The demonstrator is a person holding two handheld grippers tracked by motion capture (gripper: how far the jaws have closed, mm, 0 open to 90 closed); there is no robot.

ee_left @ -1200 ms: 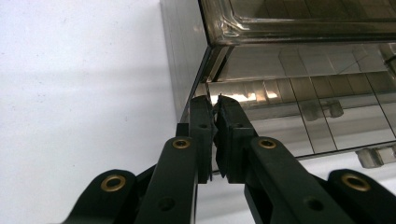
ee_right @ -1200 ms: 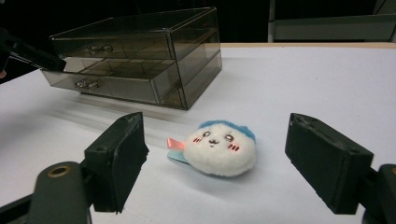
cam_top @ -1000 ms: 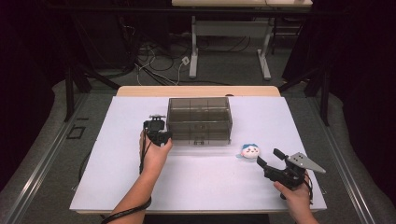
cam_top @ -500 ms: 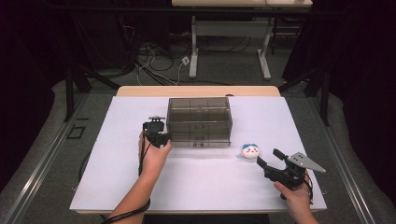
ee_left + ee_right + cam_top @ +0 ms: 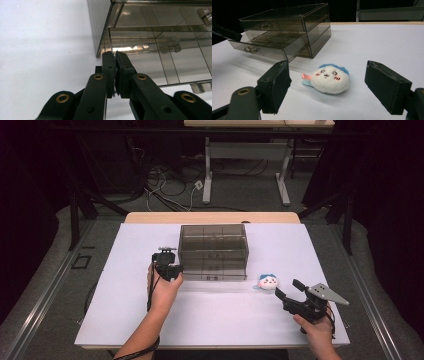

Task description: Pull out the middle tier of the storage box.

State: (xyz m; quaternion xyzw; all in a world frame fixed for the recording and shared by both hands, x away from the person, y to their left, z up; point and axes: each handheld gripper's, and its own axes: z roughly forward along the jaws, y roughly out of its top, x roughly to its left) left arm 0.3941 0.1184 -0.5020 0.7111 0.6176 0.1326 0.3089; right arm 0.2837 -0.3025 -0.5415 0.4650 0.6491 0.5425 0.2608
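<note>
A smoky clear drawer box (image 5: 214, 251) stands mid-table. Its lowest drawer (image 5: 265, 48) sticks out a little at the front. My left gripper (image 5: 175, 269) is at the box's front left corner; in the left gripper view (image 5: 115, 53) its jaws are shut, with the tips against the edge of the drawer box (image 5: 155, 50). A small white plush toy (image 5: 268, 281) with a blue cap lies right of the box. My right gripper (image 5: 286, 288) is open just in front of it. The plush toy (image 5: 329, 77) lies between and beyond the wide-apart jaws of that gripper (image 5: 328, 87).
A white sheet (image 5: 130, 320) covers the table, with a bare wooden strip (image 5: 212, 217) at the far edge. Beyond the table are dark floor, cables and another desk's legs (image 5: 245, 165). Small clear handles (image 5: 250, 49) sit on the drawer fronts.
</note>
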